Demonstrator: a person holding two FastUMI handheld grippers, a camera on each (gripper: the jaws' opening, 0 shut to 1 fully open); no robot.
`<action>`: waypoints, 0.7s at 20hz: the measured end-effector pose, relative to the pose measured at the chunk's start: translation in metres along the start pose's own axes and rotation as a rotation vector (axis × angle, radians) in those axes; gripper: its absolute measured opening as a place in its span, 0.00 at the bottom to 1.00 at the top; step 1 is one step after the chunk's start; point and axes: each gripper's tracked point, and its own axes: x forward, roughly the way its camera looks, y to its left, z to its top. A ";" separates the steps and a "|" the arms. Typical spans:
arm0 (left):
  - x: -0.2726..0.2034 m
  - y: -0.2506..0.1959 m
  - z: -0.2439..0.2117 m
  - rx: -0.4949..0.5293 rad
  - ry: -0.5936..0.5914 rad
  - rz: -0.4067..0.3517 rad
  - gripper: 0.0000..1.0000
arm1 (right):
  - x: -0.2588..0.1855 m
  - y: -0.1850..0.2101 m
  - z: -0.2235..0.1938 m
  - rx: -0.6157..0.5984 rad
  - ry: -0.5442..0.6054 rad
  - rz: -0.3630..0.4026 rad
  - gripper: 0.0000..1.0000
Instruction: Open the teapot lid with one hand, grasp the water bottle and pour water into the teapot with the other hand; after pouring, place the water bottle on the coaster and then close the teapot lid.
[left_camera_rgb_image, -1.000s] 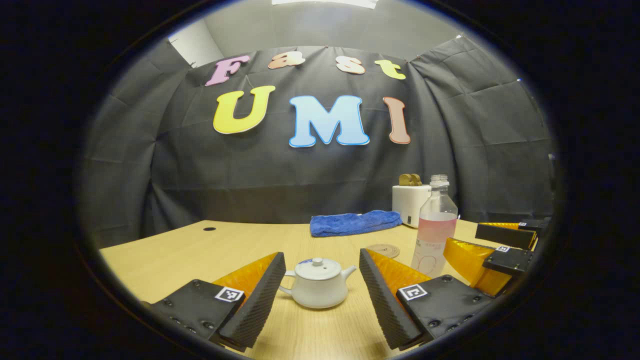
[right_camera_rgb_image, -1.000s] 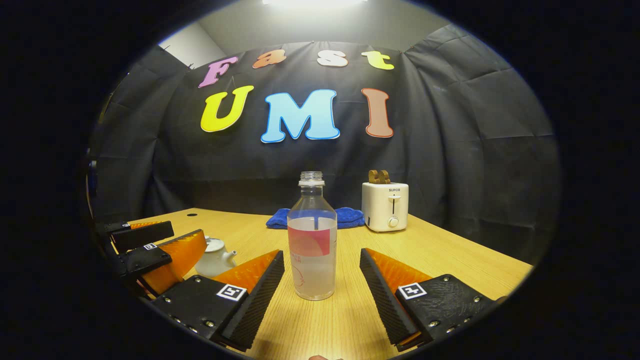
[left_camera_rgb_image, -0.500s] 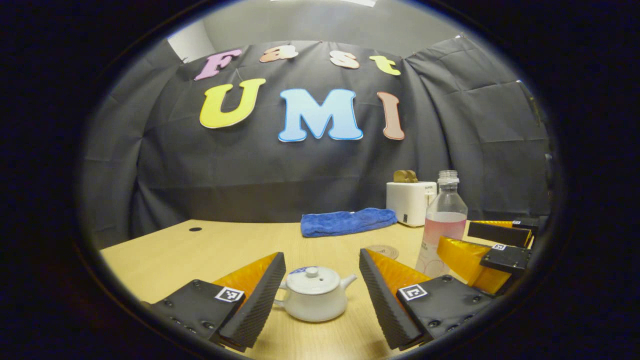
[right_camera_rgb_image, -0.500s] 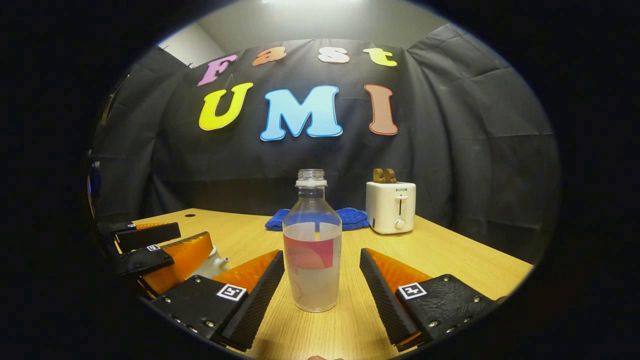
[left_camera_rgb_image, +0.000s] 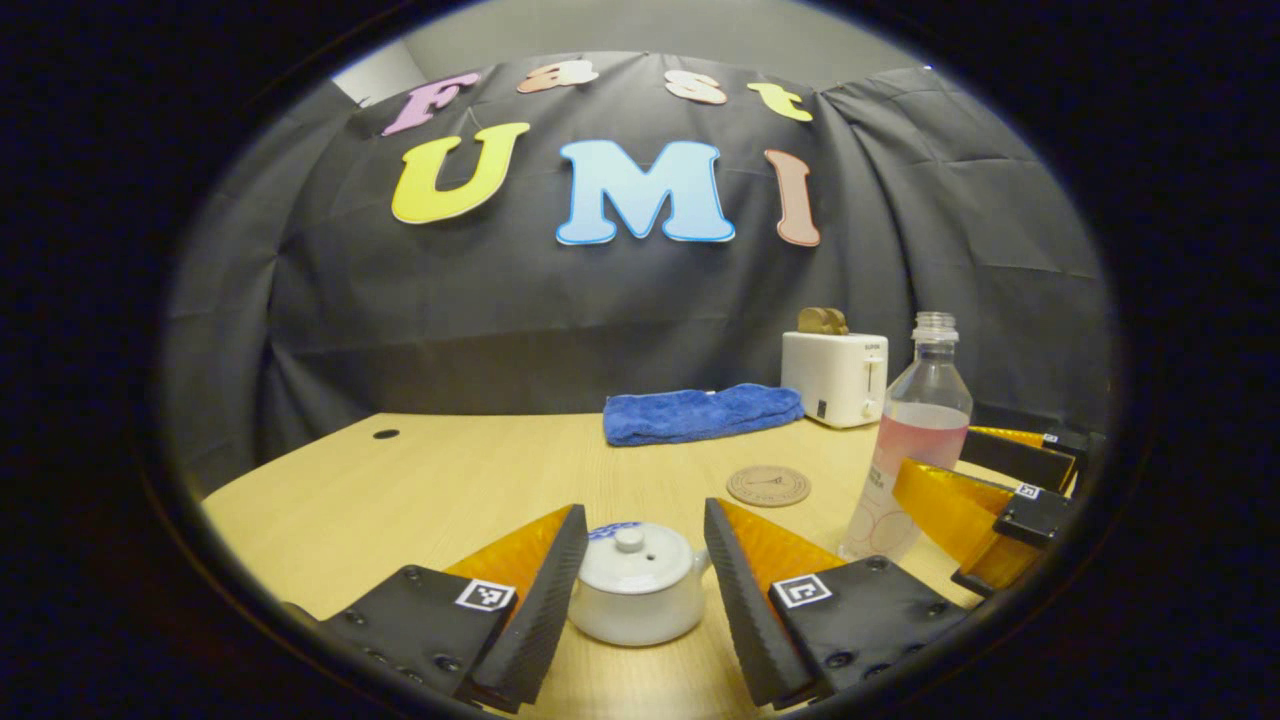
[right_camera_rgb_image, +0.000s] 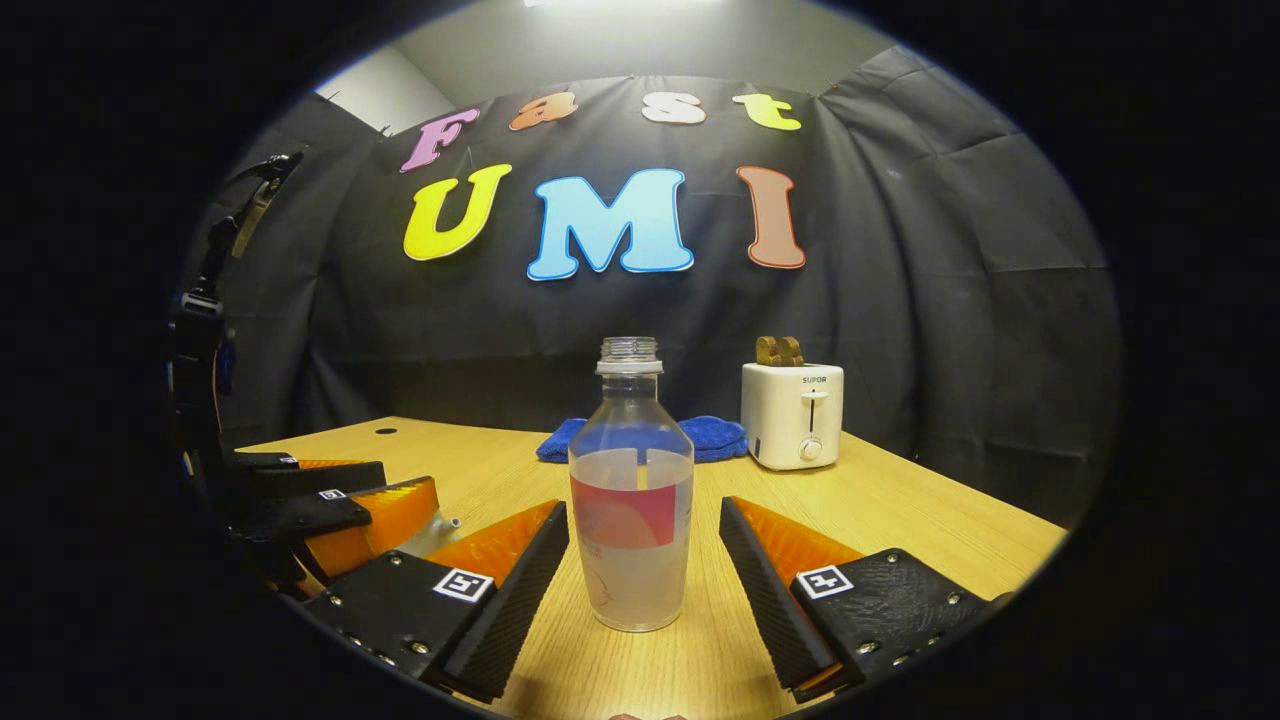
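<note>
My left gripper stands open, its ribbed fingers flanking the squat glazed white teapot, lid knob untouched. My right gripper is open around the clear uncapped plastic water bottle. The round coaster lies on the woodgrain table.

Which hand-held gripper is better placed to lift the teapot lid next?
Left. The left hand-held gripper is open with the teapot between its fingers, lid on. The right hand-held gripper is open around the water bottle, so it suits pouring.
</note>
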 end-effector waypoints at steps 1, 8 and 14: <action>0.000 -0.001 0.000 0.007 0.003 -0.002 0.80 | 0.002 0.000 -0.002 0.001 0.015 0.002 0.95; 0.009 0.006 -0.001 0.010 -0.004 0.024 0.56 | 0.009 0.000 -0.012 0.038 0.100 0.022 0.92; 0.002 0.011 0.001 -0.007 -0.009 0.047 0.18 | 0.009 0.009 -0.024 0.033 0.185 0.061 0.92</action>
